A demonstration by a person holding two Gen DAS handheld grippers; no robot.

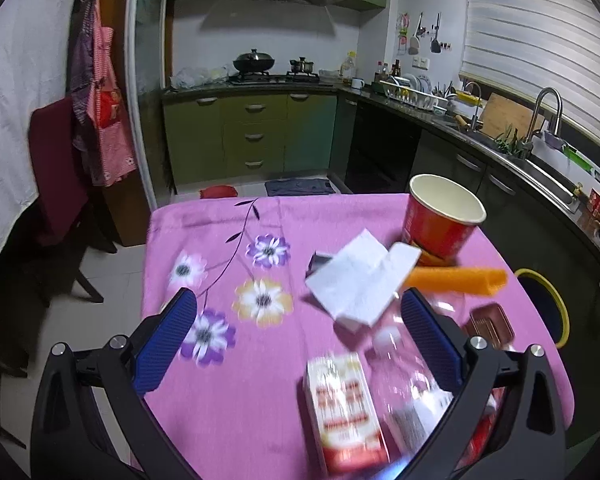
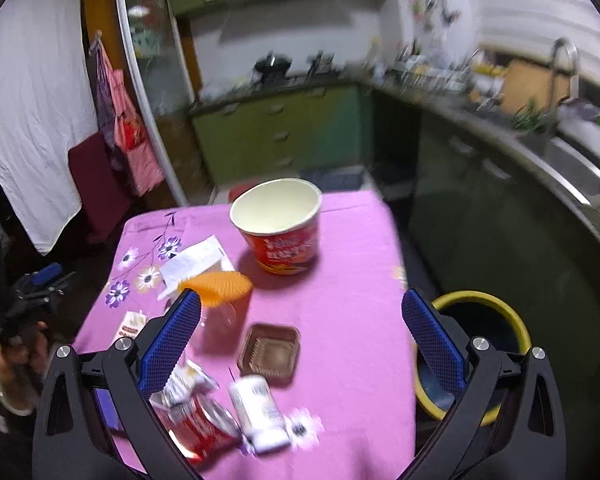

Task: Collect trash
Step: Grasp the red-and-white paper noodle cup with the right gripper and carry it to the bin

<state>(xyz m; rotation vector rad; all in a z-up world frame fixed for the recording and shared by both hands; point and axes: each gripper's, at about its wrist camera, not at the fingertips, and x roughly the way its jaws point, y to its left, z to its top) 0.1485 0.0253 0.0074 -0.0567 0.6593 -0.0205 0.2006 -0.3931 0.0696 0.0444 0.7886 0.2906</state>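
Left wrist view: left gripper (image 1: 300, 340), blue ribbed pads spread wide and holding nothing, above a table under a pink floral cloth (image 1: 204, 240); scattered on it are a crumpled white tissue (image 1: 356, 280), an orange ridged strip (image 1: 460, 280), a red-and-white carton (image 1: 344, 408) and a clear plastic bottle (image 1: 404, 372), the last blurred; only this view shows the stove and sink sharply; right wrist view: right gripper (image 2: 300, 340), jaws likewise wide apart and empty; only here are the full brown square plastic tray (image 2: 270, 354), a small white bottle (image 2: 258, 408) lying on its side, a crumpled red wrapper (image 2: 196, 420) and the whole yellow-rimmed bin (image 2: 480, 300) beside the table seen; the red paper bowl (image 2: 280, 224) stands upright and empty at the far end
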